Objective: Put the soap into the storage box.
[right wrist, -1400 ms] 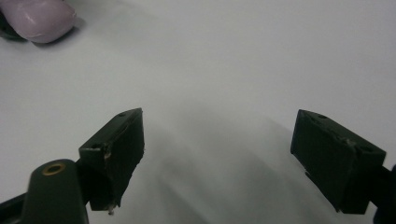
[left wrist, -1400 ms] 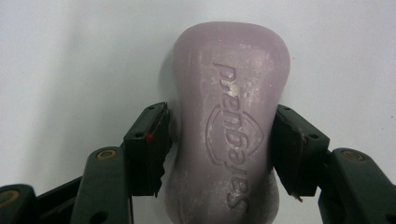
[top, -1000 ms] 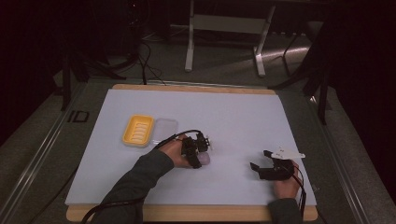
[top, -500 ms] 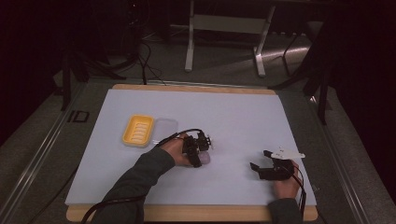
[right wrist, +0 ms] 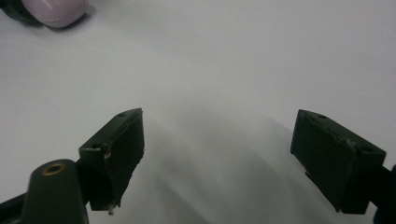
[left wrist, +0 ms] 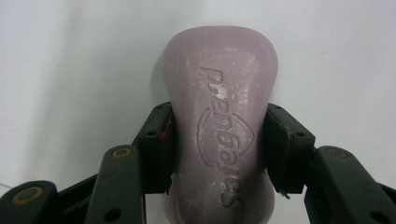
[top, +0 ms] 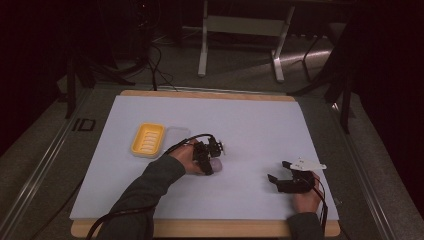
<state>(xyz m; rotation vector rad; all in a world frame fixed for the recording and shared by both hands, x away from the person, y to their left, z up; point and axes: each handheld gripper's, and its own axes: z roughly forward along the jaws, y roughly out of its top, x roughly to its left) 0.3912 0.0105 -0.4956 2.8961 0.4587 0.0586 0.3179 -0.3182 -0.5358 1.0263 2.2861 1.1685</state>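
Note:
A pale purple bar of soap with embossed lettering lies on the white mat, and my left gripper is shut on its sides. In the high view this gripper and the soap sit near the mat's middle. My right gripper rests at the front right of the mat, open, with nothing between its fingers. In the right gripper view that gripper has its jaws spread wide over bare mat, and the soap shows at the top left corner.
A yellow ribbed soap dish stands left of the left gripper, with a clear lid beside it on its right. The white mat covers a wooden table. Black cables trail from both grippers toward the front edge.

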